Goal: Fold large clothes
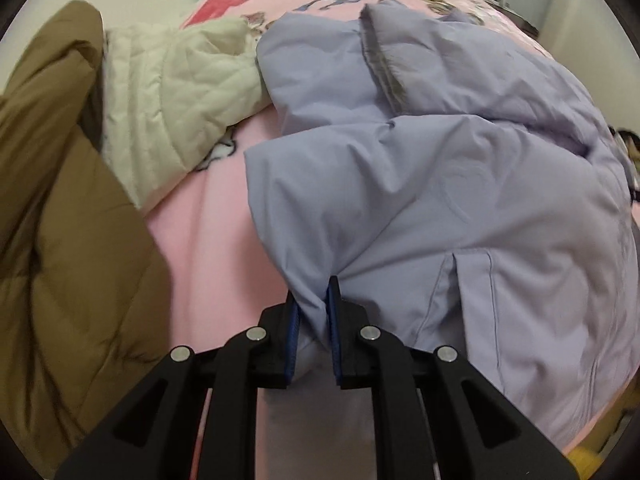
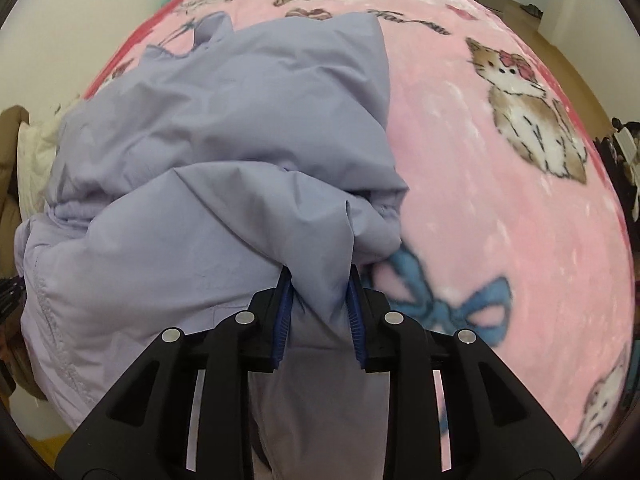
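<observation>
A lavender padded jacket [image 1: 440, 184] lies crumpled on a pink blanket [image 1: 212, 232] that covers a bed. My left gripper [image 1: 314, 292] points steeply down at the jacket's near left edge, shut on a pinched fold of its fabric. In the right wrist view the same jacket [image 2: 224, 140] fills the left and middle. My right gripper [image 2: 319, 280] holds a thicker bunch of fabric at the jacket's near right edge, with both blue pads against the cloth. The jacket hangs slack over the bed's near edge between the two grips.
A brown coat [image 1: 60, 220] and a cream quilted garment [image 1: 168, 92] lie piled to the left of the jacket. The blanket [image 2: 480, 160], printed with cats, bears and bows, stretches bare to the right. Wooden floor [image 2: 560, 52] shows past the bed's far right edge.
</observation>
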A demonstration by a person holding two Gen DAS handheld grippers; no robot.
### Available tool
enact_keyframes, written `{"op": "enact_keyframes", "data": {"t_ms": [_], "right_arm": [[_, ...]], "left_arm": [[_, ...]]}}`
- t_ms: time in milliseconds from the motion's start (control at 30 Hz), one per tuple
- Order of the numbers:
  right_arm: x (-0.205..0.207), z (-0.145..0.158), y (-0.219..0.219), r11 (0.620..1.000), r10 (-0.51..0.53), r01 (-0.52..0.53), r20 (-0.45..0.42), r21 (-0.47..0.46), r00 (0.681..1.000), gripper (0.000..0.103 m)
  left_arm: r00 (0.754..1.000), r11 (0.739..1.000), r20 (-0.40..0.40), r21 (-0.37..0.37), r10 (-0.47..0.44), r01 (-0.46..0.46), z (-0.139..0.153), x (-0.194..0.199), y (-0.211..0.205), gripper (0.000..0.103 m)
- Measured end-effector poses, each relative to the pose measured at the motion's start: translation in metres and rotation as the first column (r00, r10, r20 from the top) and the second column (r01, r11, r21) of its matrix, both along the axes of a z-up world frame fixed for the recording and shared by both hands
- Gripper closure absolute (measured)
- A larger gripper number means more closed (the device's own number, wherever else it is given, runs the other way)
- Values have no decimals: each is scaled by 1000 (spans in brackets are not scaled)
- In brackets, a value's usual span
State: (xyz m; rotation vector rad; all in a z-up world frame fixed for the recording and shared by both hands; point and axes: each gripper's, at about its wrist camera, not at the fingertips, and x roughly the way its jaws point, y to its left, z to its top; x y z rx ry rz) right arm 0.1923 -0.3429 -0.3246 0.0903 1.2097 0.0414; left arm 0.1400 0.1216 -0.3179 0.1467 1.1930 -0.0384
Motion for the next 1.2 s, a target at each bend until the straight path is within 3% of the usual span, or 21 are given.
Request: {"op": "enact_keyframes", "data": {"t_ms": [67,100,233,300,367,467,500,533,567,633,667,733,900,1067,1133,1200], "right_arm": [[-4,-2,-1,1000,0,-1,-40,-31,999,80],[-8,2,-2,999,-10,8,-44,-33,999,86],[-30,23,-4,997,-36,34,-29,-63,999,89],[-35,11,-5,994,-23,15,-71,-107,997,89],[-39,-4,-6,995,2,-12,-96,-103,995,89],[-47,-8,-13,1000,5,-7,-75,-29,997,82],[-53,-3,-16,1000,-8,7,-68,-9,998,66],[-61,4,-20,1000,-18,19,-47,17,999,57],[-70,10,-21,999,-21,22,-26,34,999,46],[-94,22,-27,998,-23,24,-6,64,1000,44],[-102,24,-29,997,-35,36,-24,69,999,44],[-129,30,-33,995,-39,46,-71,91,997,44],[-181,42,-19,997,76,-79,-127,-18,989,38],[-217,13,-10,974,171,-200,-237,-106,956,38],[-219,-6,-13,977,141,-178,-272,-116,952,42],[-217,-10,-15,979,117,-153,-248,-132,962,46]], "left_arm": [[999,1000,-48,2,-4,4,-4,-4,1,90],[998,1000,-58,2,-4,4,-3,-6,0,90],[998,996,-8,-60,61,-61,19,-19,14,90],[996,996,-45,-20,82,-83,8,-22,18,90],[994,995,-75,-46,85,-89,-7,-22,23,90],[999,997,-43,-73,29,-32,-8,-22,19,89],[1000,997,-27,-72,0,-2,-5,-25,17,87],[999,996,-7,-82,-42,42,1,-33,15,78],[998,993,11,-96,-69,70,8,-41,14,62],[994,986,12,-126,-109,110,19,-61,15,42],[994,984,-18,-142,-112,109,20,-73,17,40],[992,985,-72,-142,-104,93,20,-92,24,40],[980,987,-138,-99,-140,127,16,-136,28,40],[926,952,-223,-79,-305,295,-8,-167,15,40],[922,950,-229,-47,-311,309,-21,-175,15,40],[928,952,-222,-19,-300,304,-28,-176,16,40]]}}
